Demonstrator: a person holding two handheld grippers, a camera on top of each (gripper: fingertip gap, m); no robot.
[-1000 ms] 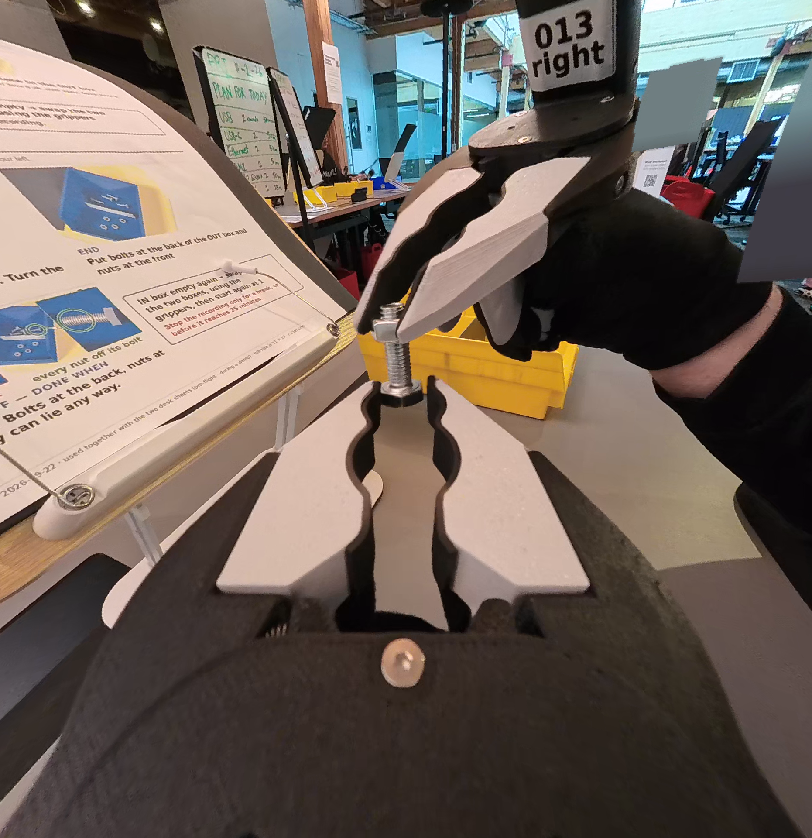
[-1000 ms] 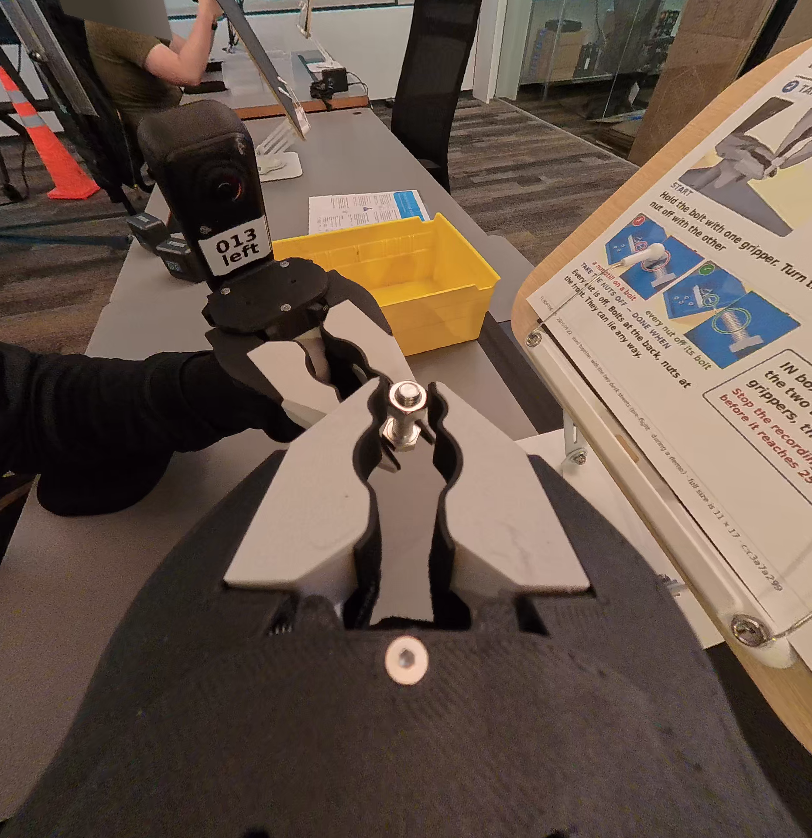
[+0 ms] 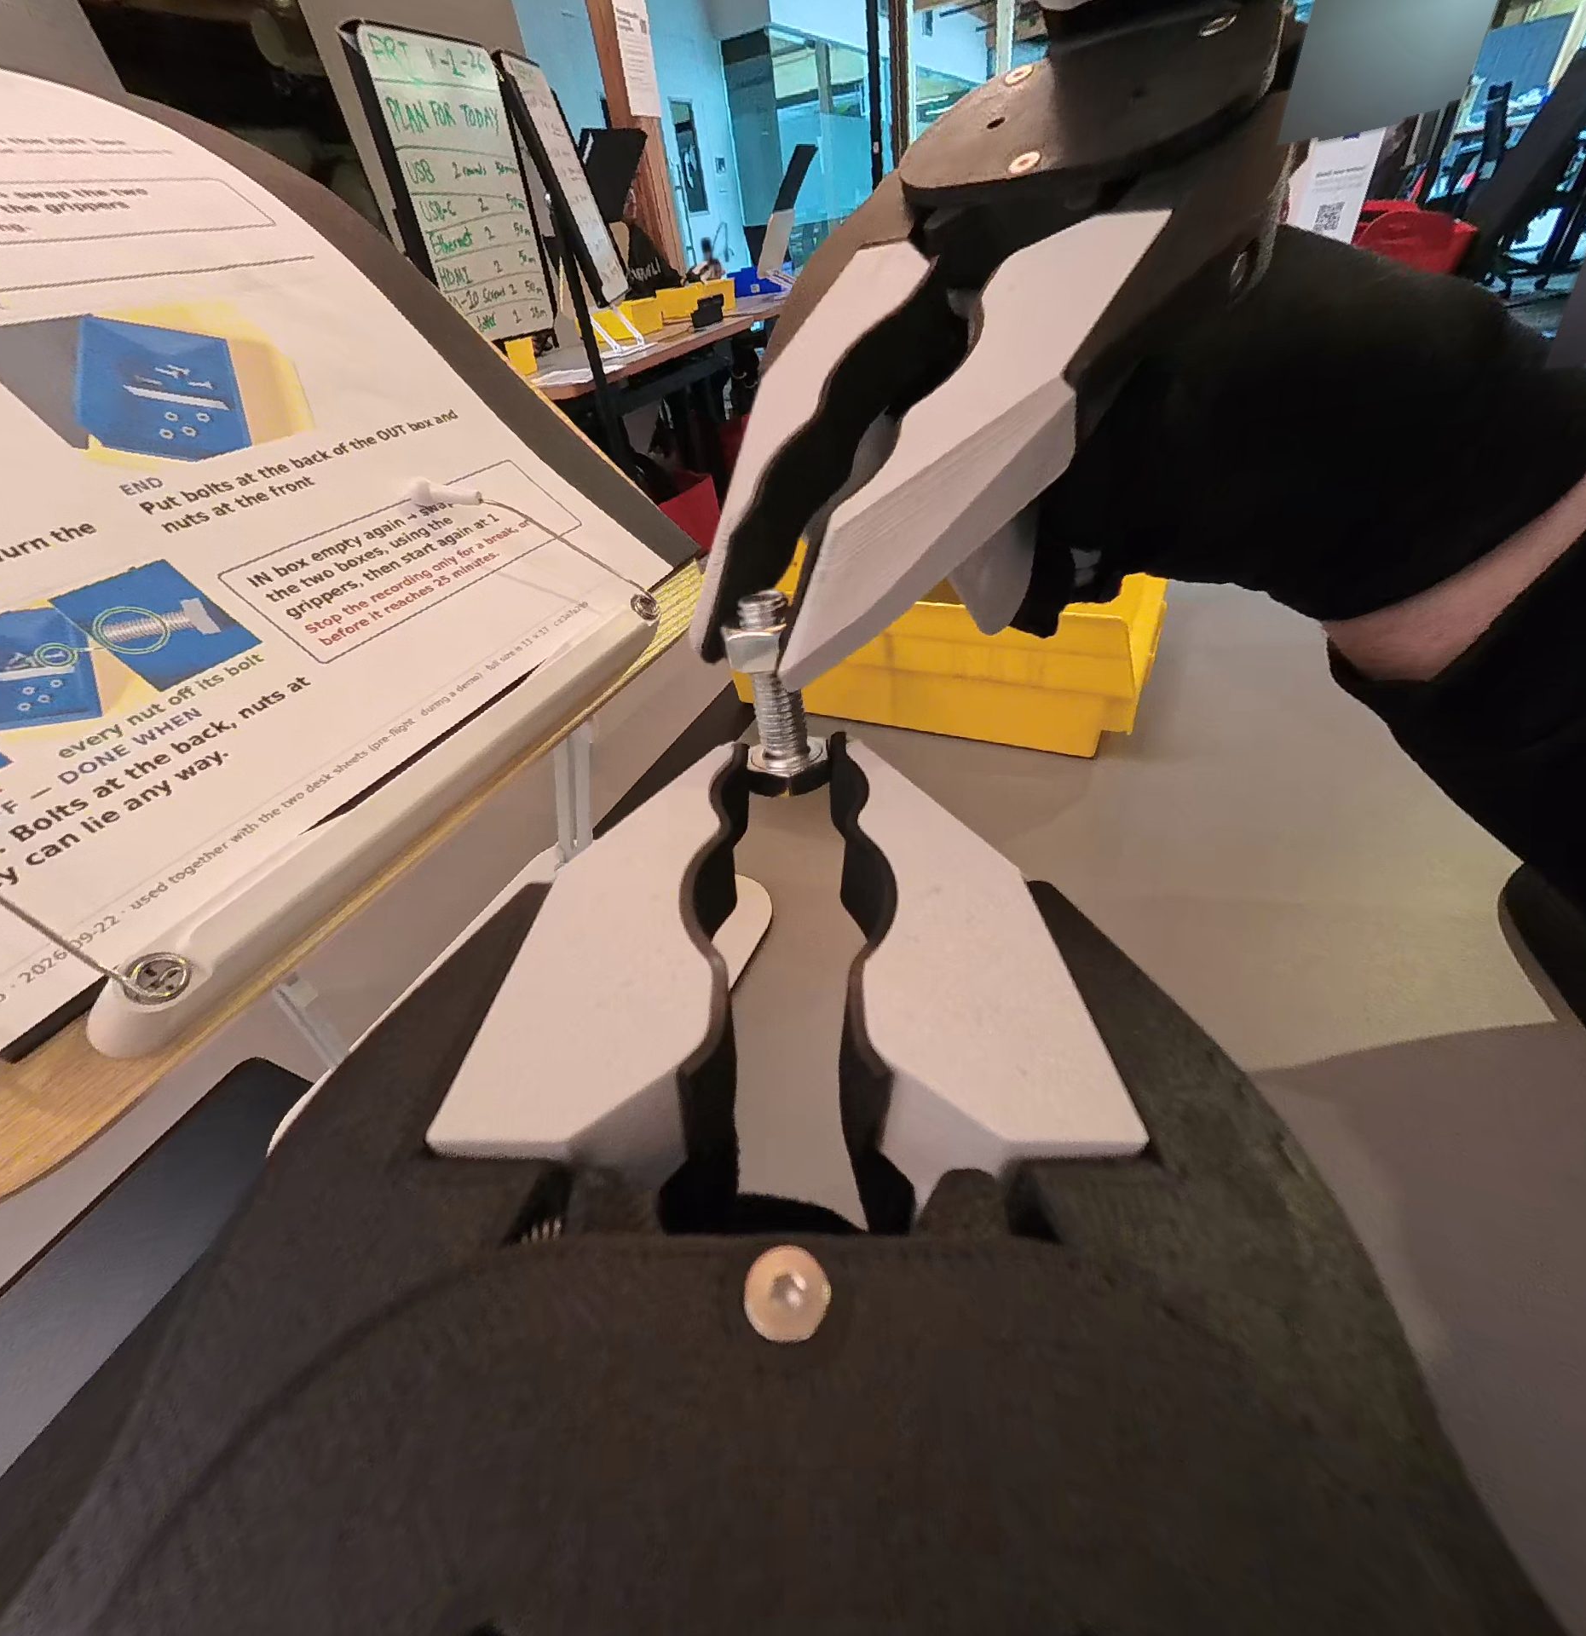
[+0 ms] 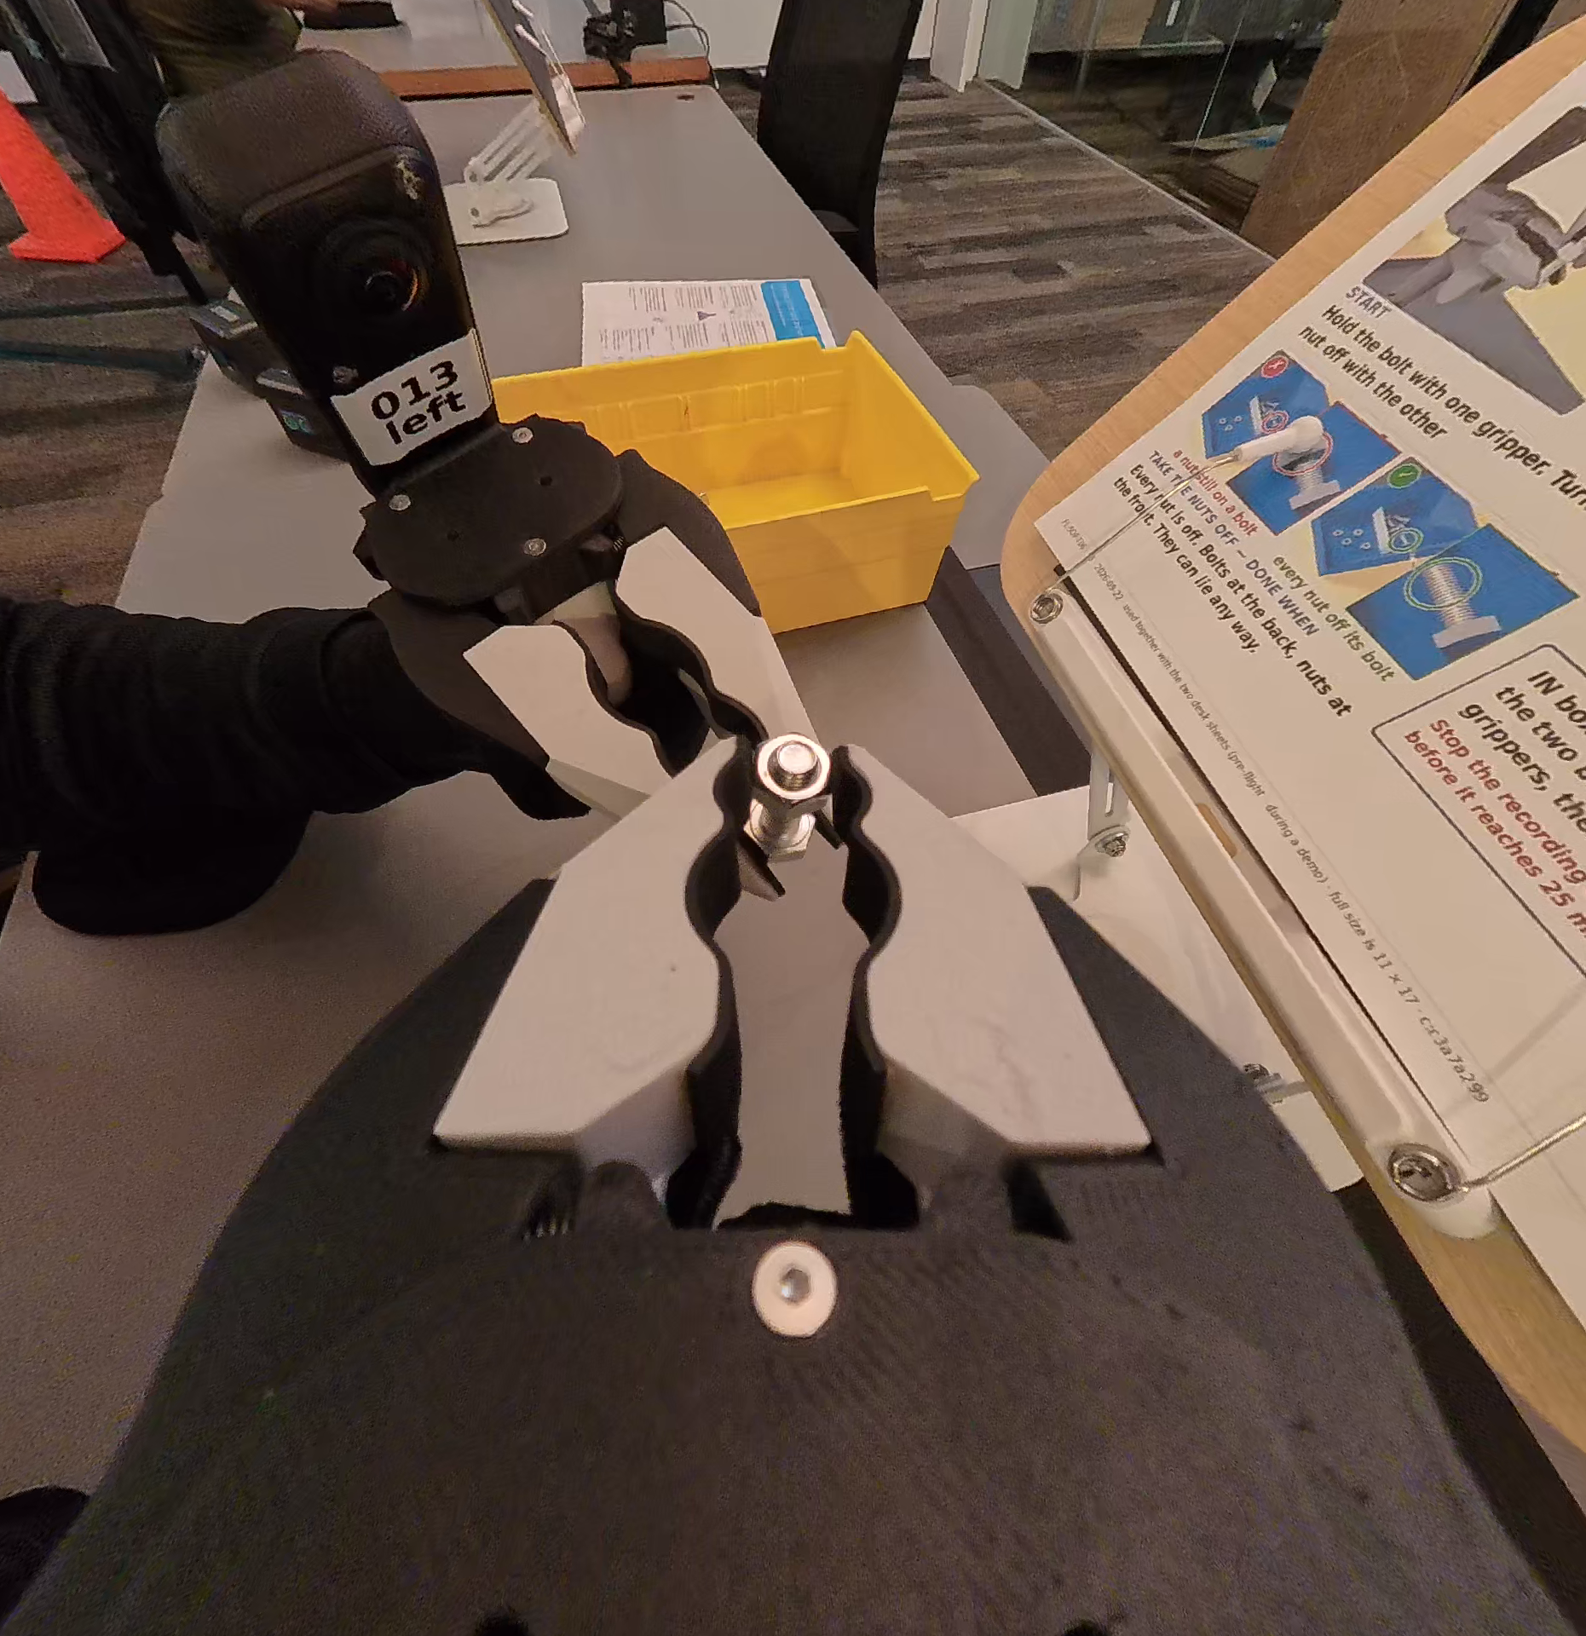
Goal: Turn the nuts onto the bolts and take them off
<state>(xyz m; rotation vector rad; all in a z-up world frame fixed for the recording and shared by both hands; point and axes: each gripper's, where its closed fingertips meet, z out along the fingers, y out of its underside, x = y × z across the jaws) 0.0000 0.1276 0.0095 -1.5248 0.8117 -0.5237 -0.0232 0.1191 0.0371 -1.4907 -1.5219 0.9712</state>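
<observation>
A silver bolt (image 3: 778, 708) stands upright between the two grippers. My left gripper (image 3: 785, 766) is shut on the bolt's head from below. A silver hex nut (image 3: 758, 644) sits near the top of the thread. My right gripper (image 3: 755, 639) comes down from the upper right, held by a black-gloved hand, and is shut on the nut. In the right wrist view the right gripper (image 4: 791, 783) pinches the nut (image 4: 791, 770), I look down on the bolt's end, and the left gripper (image 4: 774, 845) holds the bolt from the left.
A yellow bin (image 3: 993, 682) stands on the grey table behind the bolt; it also shows in the right wrist view (image 4: 824, 416), its visible part empty. A slanted instruction board (image 3: 240, 531) stands at the left and shows in the right wrist view (image 4: 1391, 664). A printed sheet (image 4: 700, 319) lies beyond the bin. Less than 4 cm separates the two grippers' tips.
The right gripper has turned a little about the bolt with the nut in it and now looms closer in the left wrist view. The left gripper still holds the bolt head.
</observation>
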